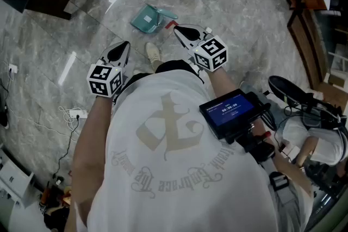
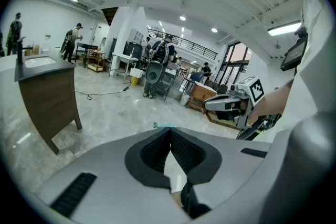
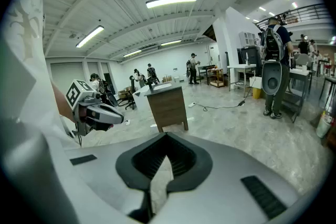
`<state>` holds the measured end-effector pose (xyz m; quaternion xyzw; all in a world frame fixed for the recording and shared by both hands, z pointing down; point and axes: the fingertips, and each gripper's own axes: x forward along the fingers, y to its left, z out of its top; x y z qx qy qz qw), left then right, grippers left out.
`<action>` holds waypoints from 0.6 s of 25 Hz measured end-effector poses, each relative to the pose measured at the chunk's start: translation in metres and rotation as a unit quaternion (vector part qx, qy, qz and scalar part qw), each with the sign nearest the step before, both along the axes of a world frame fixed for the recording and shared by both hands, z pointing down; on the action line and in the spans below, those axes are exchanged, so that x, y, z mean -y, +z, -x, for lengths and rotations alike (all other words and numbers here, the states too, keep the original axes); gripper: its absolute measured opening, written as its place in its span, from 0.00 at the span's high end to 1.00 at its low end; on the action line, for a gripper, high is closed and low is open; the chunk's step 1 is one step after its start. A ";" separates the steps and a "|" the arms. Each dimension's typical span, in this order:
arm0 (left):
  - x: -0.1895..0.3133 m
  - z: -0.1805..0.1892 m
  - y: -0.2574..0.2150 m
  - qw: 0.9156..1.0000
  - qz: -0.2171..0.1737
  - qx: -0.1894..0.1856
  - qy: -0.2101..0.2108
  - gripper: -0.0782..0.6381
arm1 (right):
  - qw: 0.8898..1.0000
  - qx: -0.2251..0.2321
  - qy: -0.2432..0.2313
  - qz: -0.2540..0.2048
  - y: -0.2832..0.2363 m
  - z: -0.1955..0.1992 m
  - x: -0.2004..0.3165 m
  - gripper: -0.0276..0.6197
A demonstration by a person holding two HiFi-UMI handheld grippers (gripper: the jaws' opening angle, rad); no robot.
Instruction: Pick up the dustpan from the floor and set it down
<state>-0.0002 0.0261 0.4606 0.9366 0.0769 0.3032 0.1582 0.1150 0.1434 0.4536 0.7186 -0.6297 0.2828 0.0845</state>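
Where the grey marble floor [image 1: 228,13] spread underfoot, a person [image 1: 174,160] in a white shirt stood with both grippers held out in front, angled downward. The left gripper [image 1: 124,47] had its fingers [image 2: 156,152] pressed together with nothing between them. The right gripper [image 1: 179,30] likewise had its fingers [image 3: 149,157] pressed together and empty. The teal dustpan [image 1: 145,19] lay on the floor ahead of the person's shoe [image 1: 153,52], clear of both grippers.

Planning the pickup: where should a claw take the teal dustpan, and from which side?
Probably its handle, the narrow bar jutting from the dustpan toward the right claw. Come from above on that side; the pan body lies flat and looks too wide.
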 end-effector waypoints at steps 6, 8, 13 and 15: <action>-0.020 0.019 -0.006 1.000 0.000 -0.003 0.021 0.87 | 0.999 -0.008 0.036 -0.024 -0.020 0.012 -0.021 0.93; -0.033 0.029 -0.010 0.999 -0.001 -0.007 0.032 0.87 | 0.998 -0.011 0.059 -0.033 -0.030 0.020 -0.036 0.93; -0.050 0.031 -0.013 0.999 -0.002 -0.013 0.043 0.87 | 0.997 -0.021 0.071 -0.019 -0.030 0.027 -0.061 0.93; -0.056 0.030 -0.014 0.999 -0.003 -0.016 0.046 0.87 | 0.997 -0.022 0.078 -0.013 -0.026 0.025 -0.070 0.93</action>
